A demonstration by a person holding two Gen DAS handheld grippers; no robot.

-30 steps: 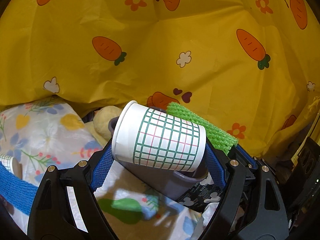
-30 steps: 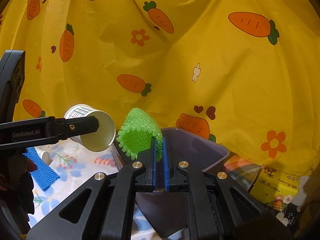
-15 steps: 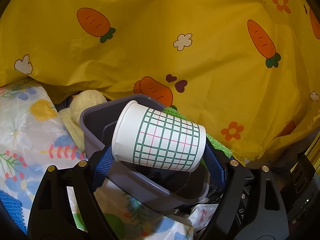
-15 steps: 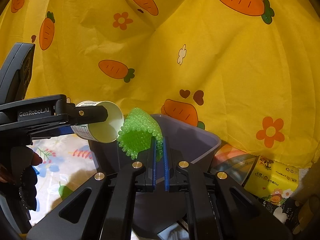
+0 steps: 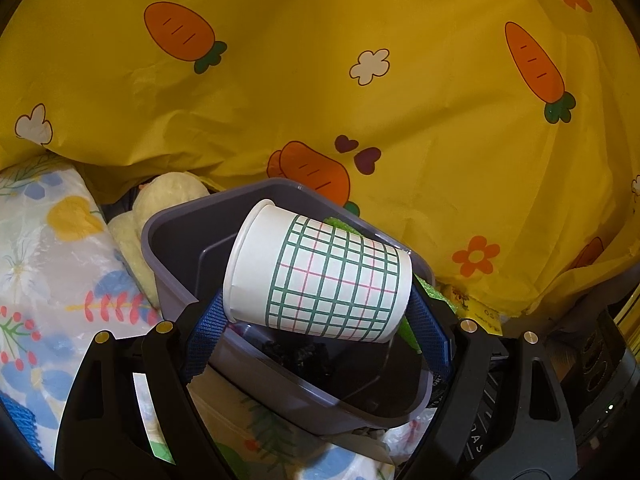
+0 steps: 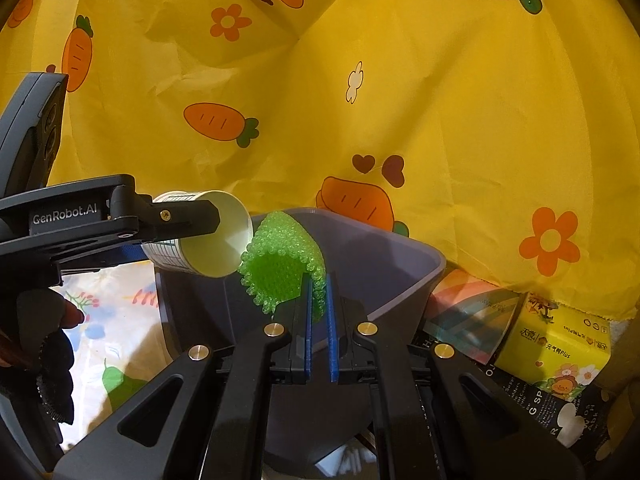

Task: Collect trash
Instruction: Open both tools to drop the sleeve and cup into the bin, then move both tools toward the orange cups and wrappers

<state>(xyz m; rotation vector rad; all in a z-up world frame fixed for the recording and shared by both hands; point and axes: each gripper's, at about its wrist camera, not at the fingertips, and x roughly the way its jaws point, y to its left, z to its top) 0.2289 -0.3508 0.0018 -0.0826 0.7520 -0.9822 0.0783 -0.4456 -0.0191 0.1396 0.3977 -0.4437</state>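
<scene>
Two tools hang over a grey bin (image 5: 168, 264), each with a piece of trash. The left tool (image 5: 316, 320) stands wide, its blue pads pressed on the two ends of a paper cup (image 5: 320, 276) that lies on its side: white, with a green grid and thin red lines, its mouth toward the right tool. From the right wrist view the cup's open mouth (image 6: 216, 244) sits just beside a green foam net (image 6: 280, 268), almost touching it. The right tool (image 6: 318, 312) is narrow, its pads nipping the edge of that net, which curls up above the bin's near wall (image 6: 384, 264). Dark crumpled trash (image 5: 296, 354) lies on the bin's floor.

Writing that can be read: "GenRobot.AI" in pale letters on the side of the left tool's arm (image 6: 64, 214). A yellow tissue pack (image 6: 556, 344) at the right of the bin carries Chinese characters and the word "Plus", seen upside down, with flowers printed on it. A dark packet (image 6: 536, 404) below it shows the letters "G SP".

Behind everything hangs a yellow sheet (image 5: 400, 120) printed with carrots, flowers and hearts. A floral cloth (image 5: 52, 264) lies at the left of the bin.
</scene>
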